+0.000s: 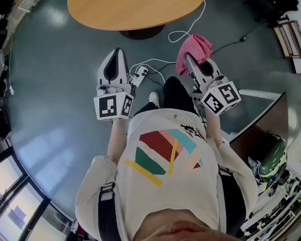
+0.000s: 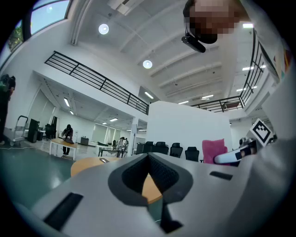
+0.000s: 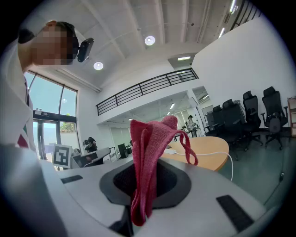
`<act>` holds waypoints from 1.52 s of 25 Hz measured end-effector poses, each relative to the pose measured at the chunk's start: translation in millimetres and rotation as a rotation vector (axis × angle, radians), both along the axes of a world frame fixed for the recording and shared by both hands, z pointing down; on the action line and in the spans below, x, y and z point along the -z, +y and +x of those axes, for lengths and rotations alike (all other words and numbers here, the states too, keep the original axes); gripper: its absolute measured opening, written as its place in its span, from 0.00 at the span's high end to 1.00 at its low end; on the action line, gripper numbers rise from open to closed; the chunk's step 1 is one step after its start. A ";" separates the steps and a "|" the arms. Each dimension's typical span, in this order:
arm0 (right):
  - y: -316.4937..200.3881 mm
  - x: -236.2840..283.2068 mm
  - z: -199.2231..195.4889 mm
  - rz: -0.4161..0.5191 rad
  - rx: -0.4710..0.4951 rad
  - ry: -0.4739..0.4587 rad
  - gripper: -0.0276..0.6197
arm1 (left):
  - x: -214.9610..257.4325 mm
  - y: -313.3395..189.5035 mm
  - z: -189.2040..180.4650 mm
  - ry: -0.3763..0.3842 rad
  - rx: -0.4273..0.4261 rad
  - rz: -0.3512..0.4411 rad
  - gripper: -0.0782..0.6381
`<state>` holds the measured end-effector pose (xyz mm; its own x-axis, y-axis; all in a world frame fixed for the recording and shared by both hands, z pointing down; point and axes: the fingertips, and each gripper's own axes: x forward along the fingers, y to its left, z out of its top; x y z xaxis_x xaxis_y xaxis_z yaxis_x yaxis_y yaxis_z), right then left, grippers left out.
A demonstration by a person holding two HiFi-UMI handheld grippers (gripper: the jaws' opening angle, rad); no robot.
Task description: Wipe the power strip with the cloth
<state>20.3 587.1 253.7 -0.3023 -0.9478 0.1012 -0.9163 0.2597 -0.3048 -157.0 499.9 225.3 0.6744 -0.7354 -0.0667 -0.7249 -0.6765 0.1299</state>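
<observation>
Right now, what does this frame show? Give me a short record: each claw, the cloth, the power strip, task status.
left claw: shut, empty
right claw: shut on pink cloth, which sticks up from it
power strip: white, on the grey floor, near the round wooden table
contact: cloth held in the air, not on the strip
task status: wiping not yet begun

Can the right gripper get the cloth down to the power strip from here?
Probably yes. The power strip lies on the floor with only white cable around it, nothing on top. The right gripper, shut on the pink cloth, is held well above the floor and would have to come down.
</observation>
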 end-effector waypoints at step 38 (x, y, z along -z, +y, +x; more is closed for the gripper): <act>-409.8 -16.7 220.7 0.072 0.353 0.158 0.90 | -31.6 -403.6 185.2 -0.160 0.152 0.085 0.54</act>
